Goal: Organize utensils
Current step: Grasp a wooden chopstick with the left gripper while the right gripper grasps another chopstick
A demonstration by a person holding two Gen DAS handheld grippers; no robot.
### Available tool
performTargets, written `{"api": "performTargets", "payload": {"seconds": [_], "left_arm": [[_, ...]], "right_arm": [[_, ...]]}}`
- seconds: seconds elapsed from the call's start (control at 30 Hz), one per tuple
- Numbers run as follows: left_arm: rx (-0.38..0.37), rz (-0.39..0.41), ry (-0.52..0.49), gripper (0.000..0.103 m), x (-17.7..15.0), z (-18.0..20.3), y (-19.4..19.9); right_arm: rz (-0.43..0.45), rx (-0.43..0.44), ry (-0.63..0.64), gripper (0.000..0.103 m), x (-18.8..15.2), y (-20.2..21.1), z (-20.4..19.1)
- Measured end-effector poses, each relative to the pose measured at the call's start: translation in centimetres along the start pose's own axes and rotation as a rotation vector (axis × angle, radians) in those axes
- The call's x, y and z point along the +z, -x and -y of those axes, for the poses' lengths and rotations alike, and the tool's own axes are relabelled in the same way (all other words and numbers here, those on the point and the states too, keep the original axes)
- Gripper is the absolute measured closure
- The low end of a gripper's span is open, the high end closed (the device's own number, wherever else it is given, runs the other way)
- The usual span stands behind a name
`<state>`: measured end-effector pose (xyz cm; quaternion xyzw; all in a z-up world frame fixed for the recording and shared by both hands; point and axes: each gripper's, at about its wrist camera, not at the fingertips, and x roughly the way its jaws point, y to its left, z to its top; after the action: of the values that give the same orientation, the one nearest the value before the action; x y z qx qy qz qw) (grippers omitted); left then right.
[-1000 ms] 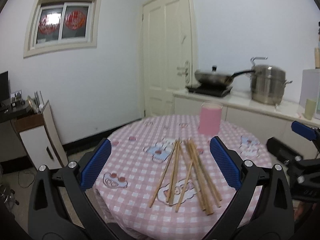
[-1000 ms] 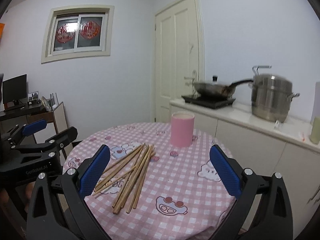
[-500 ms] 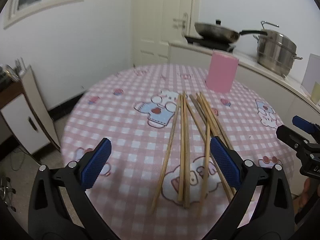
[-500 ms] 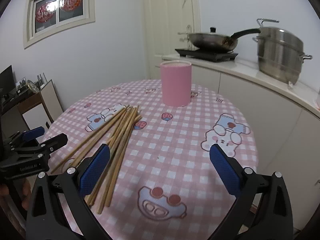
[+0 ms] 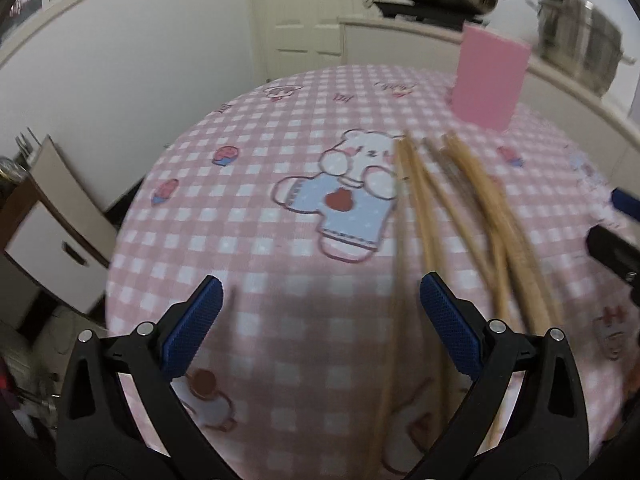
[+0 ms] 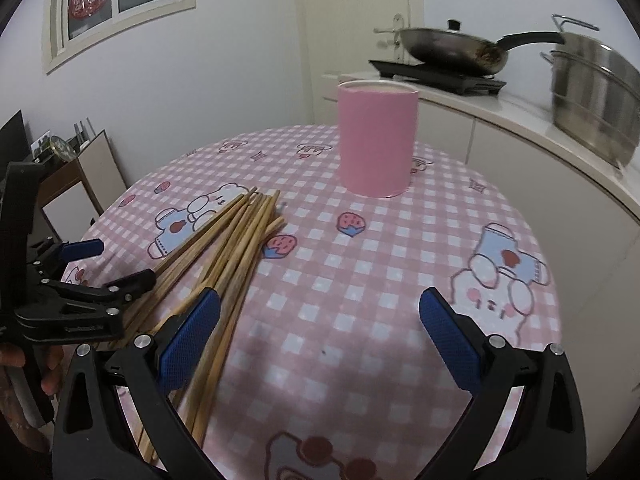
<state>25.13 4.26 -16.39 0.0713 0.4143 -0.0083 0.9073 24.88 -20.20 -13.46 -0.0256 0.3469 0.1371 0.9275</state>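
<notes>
Several wooden chopsticks [image 5: 424, 208] lie in a loose bundle on the round table's pink checked cloth [image 5: 256, 216]. Behind them stands an upright pink cup [image 5: 490, 80]. My left gripper [image 5: 322, 320] hangs open low over the cloth, its right finger just above the near ends of the leftmost chopsticks. In the right wrist view the chopsticks [image 6: 240, 248] fan out left of centre and the cup [image 6: 376, 140] stands beyond them. My right gripper [image 6: 320, 332] is open and holds nothing, its left finger over the bundle's near end. The left gripper [image 6: 108, 266] shows at the left, held by a hand [image 6: 24, 380].
A white counter [image 6: 520, 128] runs behind the table with a wok [image 6: 452, 46] on a cooktop and a steel steamer pot [image 6: 592, 92]. A closed door [image 5: 308, 12] is at the back. A low cabinet [image 5: 44, 232] stands left of the table.
Both grippers have dropped lower and closer to the table. The left one has moved in over the chopsticks' near ends. Both stay open.
</notes>
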Motion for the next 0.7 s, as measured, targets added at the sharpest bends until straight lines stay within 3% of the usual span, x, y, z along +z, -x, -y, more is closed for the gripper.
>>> {"api": "performTargets", "payload": {"seconds": [0.03,0.43,0.7], "left_arm": [[0.022,-0.005,-0.014,0.006,0.1,0.0,-0.3],[-0.042,-0.015,0.006,0.012,0.3,-0.8,-1.1],[-0.031,-0.011,-0.001,0.012,0.2,-0.8,-1.0]], "right_arm": [[-0.012,0.007,0.007,0.007,0.2,-0.4,-0.1],[-0.139,-0.011,0.083,0.015,1.0,-3.6,-1.4],[-0.203,-0.037,0.146,0.034,1.4,-5.4,-2.1]]}}
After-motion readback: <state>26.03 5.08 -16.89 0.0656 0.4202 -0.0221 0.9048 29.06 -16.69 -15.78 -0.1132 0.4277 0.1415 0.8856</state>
